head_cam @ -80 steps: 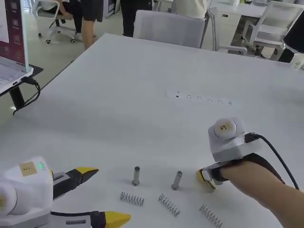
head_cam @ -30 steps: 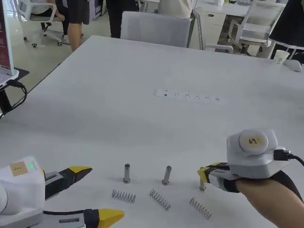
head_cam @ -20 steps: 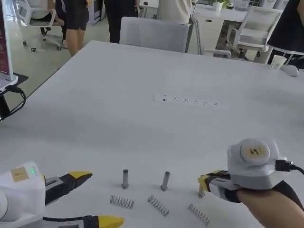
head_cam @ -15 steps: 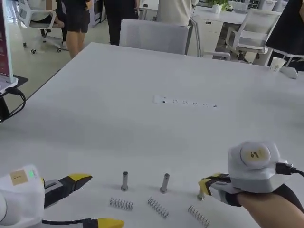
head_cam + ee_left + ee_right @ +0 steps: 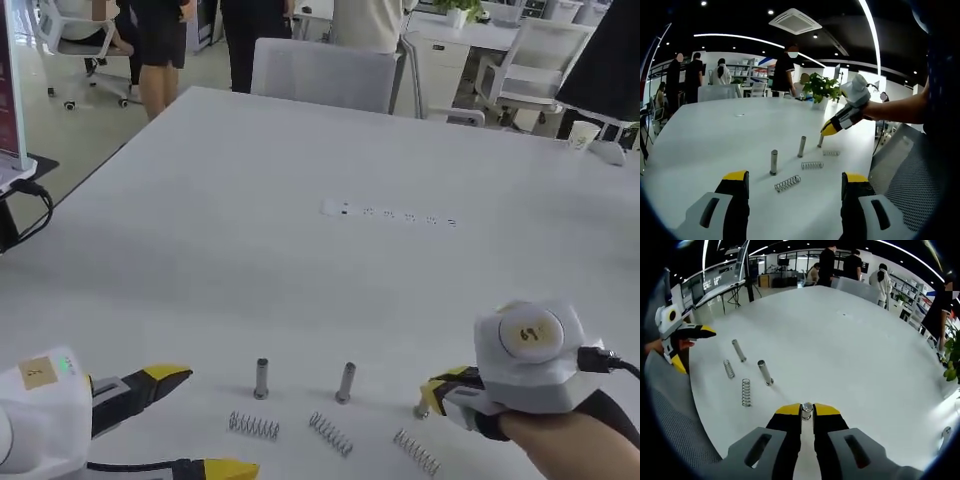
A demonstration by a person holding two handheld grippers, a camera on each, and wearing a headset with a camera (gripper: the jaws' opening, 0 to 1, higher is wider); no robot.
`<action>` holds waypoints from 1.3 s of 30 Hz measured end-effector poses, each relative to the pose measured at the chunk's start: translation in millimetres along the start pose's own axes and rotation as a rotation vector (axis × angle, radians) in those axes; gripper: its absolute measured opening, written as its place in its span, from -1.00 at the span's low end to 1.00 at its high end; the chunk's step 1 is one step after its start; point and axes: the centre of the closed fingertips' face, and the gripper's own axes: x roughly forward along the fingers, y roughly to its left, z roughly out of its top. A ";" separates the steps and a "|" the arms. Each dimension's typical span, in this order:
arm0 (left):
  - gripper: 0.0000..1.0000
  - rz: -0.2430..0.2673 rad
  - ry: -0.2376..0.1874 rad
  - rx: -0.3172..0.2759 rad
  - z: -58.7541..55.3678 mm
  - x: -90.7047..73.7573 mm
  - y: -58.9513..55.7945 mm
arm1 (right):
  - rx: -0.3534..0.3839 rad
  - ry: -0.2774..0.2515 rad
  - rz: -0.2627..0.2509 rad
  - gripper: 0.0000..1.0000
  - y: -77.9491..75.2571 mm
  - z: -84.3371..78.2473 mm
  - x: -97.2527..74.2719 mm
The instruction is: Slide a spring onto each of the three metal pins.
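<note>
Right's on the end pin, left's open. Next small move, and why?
Probably ease the left gripper down onto the nearest spring and close. The right gripper is shut on the right-hand pin, no pin carries a spring, and that spring lies loose on the table before the open, empty left jaws.

A grey chair (image 5: pixel 325 75) stands at the white table's (image 5: pixel 250 200) far edge, people (image 5: pixel 250 28) standing behind.

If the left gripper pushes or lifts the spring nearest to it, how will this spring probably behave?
The spring lies on its side on the smooth table, so a push would probably roll it. It is a thin open wire coil, so likely very light, and it may squash or slip if the fingers close hard.
</note>
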 end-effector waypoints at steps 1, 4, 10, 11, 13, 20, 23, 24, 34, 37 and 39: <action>0.44 0.001 -0.002 -0.003 0.0 -0.1 0.2 | 0.006 -0.006 0.003 -0.89 -0.2 0.0 -0.6; 0.44 0.000 0.004 -0.001 -1.7 0.1 -0.2 | 0.000 -0.006 0.008 -0.88 -0.5 0.3 -0.5; 0.43 -0.002 0.003 0.000 -0.5 0.3 -1.1 | -0.064 -0.008 0.011 -0.88 1.0 0.3 0.5; 0.43 -0.002 0.002 0.001 -0.2 0.3 -0.9 | -0.063 -0.007 0.014 -0.89 1.0 0.7 0.6; 0.43 0.000 0.000 -0.001 0.4 0.2 -0.6 | -0.076 -0.007 0.013 -0.88 -0.2 1.1 1.0; 0.43 0.001 -0.002 -0.003 0.6 0.1 -1.5 | -0.066 0.000 0.011 -0.87 -2.0 -1.1 1.3; 0.43 0.000 -0.001 -0.003 -0.1 0.3 -2.2 | -0.063 -0.001 0.009 -0.87 -2.1 -1.4 1.2; 0.43 0.000 0.000 -0.002 -0.3 0.4 -2.3 | -0.062 -0.001 0.010 -0.86 -1.9 -1.6 1.2; 0.44 0.000 -0.002 -0.002 0.0 0.8 -1.9 | -0.043 -0.013 0.003 -0.74 -4.0 -2.6 -4.4; 0.44 0.000 -0.002 -0.001 -0.5 0.3 -2.0 | -0.034 -0.017 -0.002 -0.72 -6.1 -4.3 -7.4; 0.44 0.002 -0.002 -0.001 -0.7 -0.1 -1.7 | -0.019 -0.013 -0.005 -0.72 -7.6 -7.9 -10.6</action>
